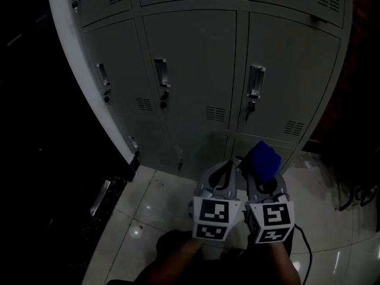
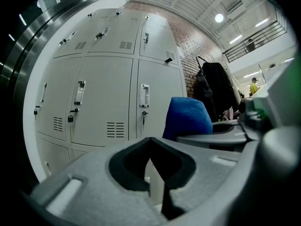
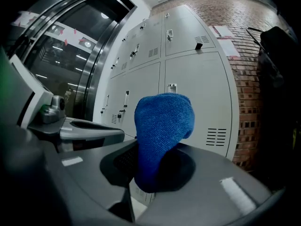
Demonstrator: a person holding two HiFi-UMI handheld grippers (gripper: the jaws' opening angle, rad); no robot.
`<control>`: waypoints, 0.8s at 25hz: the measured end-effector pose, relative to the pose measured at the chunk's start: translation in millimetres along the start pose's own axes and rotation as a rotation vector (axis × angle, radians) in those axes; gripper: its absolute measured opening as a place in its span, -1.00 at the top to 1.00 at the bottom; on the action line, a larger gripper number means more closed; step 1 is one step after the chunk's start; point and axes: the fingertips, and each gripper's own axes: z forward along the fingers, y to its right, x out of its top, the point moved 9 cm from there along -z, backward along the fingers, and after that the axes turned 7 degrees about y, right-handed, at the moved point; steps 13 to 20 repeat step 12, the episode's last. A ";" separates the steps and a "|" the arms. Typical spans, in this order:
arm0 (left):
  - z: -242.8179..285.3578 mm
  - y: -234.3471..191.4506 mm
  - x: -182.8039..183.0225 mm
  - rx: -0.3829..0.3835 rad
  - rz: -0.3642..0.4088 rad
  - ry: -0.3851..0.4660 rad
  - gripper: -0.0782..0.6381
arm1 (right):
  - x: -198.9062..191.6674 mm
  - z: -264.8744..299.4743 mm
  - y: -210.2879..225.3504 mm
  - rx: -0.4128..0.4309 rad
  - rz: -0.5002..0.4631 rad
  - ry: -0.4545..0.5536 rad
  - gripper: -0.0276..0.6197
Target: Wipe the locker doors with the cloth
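Observation:
A bank of grey metal locker doors [image 1: 196, 70] stands in front of me, each with a handle and a small padlock. My right gripper [image 1: 261, 171] is shut on a folded blue cloth [image 1: 263, 159], which sticks up out of its jaws [image 3: 162, 126]. The cloth [image 2: 187, 117] also shows at the right of the left gripper view. My left gripper [image 1: 228, 170] hangs beside the right one, shut with nothing in it [image 2: 151, 166]. Both are held low, short of the lowest locker row [image 1: 196, 144], not touching it.
A pale tiled floor [image 1: 160, 212] runs under the grippers. A dark metal frame [image 1: 35, 129] borders the lockers at the left. A brick wall [image 3: 244, 84] and dark hanging clothing [image 2: 216, 88] lie to the right of the lockers. A cable [image 1: 306, 248] trails by the right gripper.

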 end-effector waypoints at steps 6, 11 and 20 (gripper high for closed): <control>-0.6 -0.8 -3.2 0.003 -0.001 -0.008 0.78 | -1.7 0.1 -1.6 0.007 0.001 0.005 0.71; -1.7 0.0 -3.7 0.007 0.000 -0.005 0.78 | -3.5 0.1 -2.0 0.009 0.003 0.003 0.71; -1.9 0.2 -3.8 0.007 0.001 -0.005 0.78 | -4.0 0.2 -2.2 0.009 0.004 0.002 0.71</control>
